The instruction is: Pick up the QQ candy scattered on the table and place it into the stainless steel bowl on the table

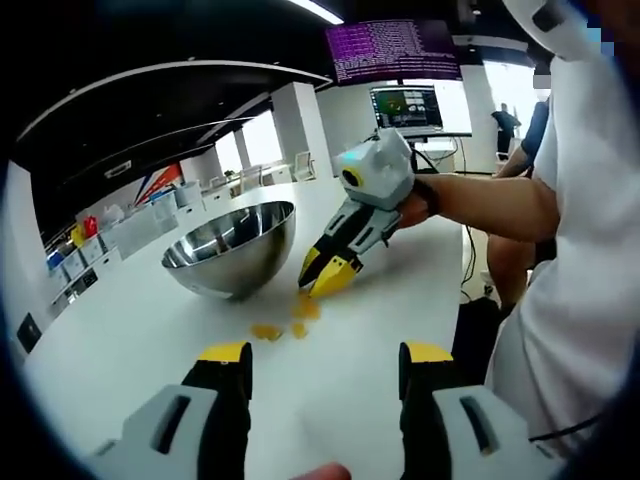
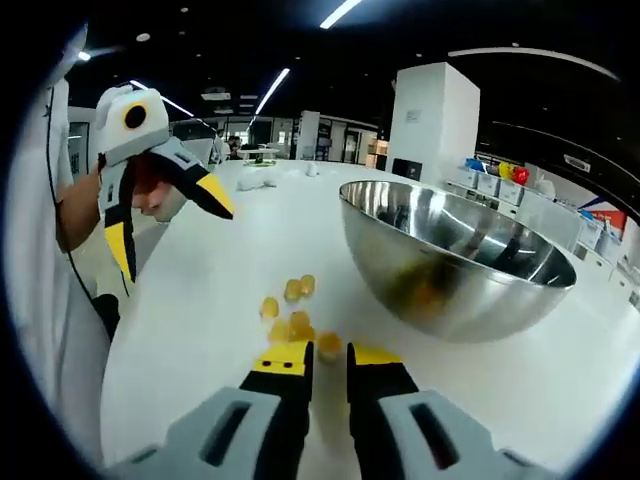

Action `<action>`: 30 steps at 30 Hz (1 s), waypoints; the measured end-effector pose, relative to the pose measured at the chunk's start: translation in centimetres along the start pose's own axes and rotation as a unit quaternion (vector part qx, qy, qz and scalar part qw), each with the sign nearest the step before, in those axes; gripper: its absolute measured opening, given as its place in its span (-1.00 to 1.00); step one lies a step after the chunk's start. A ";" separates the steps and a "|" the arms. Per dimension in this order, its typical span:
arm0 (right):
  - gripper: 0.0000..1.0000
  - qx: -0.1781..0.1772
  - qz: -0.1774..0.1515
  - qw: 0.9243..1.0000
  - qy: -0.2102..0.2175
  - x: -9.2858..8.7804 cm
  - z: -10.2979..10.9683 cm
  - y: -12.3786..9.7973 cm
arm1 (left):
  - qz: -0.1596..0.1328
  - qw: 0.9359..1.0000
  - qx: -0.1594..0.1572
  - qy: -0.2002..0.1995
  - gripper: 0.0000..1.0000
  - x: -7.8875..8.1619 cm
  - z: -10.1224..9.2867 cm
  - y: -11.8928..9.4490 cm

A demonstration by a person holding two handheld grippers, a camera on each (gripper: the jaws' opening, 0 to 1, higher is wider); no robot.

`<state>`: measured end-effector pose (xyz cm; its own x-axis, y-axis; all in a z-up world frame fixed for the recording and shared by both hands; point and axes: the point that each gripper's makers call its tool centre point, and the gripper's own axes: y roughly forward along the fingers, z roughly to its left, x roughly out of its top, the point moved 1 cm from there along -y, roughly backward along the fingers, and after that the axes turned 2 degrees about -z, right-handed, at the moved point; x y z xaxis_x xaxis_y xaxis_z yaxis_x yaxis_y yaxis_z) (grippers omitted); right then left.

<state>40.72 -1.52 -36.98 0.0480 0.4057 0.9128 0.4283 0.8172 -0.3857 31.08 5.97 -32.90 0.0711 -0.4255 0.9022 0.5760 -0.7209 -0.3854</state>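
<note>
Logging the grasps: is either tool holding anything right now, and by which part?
The right tool appears to pinch one QQ candy by its sides between its jaw tips. The left tool is open, holding nothing.

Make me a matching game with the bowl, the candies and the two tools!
Things:
1. stainless steel bowl
2. QQ candies
3. left tool
4. right tool

States:
A. orange pieces scattered on the white table
B. jaws spread wide, holding nothing
C. shiny, standing upright on the table
D. jaws nearly closed, down at a candy beside the bowl

Pairs: 1-C, 2-A, 3-B, 4-D
</note>
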 end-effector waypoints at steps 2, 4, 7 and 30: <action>-0.72 0.001 0.004 1.000 -0.002 -0.1 0.0 0.2 | -0.001 1.000 -0.002 -0.001 0.18 0.0 0.0 0.0; -0.73 0.009 0.003 1.000 0.002 -0.1 0.2 0.4 | -0.006 1.000 -0.004 -0.006 0.18 0.1 0.0 0.0; -0.77 0.009 0.005 1.000 -0.001 -0.1 0.3 0.6 | -0.014 1.000 -0.004 -0.012 0.18 0.4 0.1 -0.2; -0.81 0.001 -0.030 1.000 0.002 1.9 0.8 -3.6 | 0.002 1.000 0.000 -0.007 0.18 -0.6 0.3 0.4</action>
<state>38.54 -3.36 -34.01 0.0261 0.3546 0.9346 0.4295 0.8403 -0.3308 31.51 6.06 -33.54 0.0856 -0.4203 0.9034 0.5760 -0.7190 -0.3891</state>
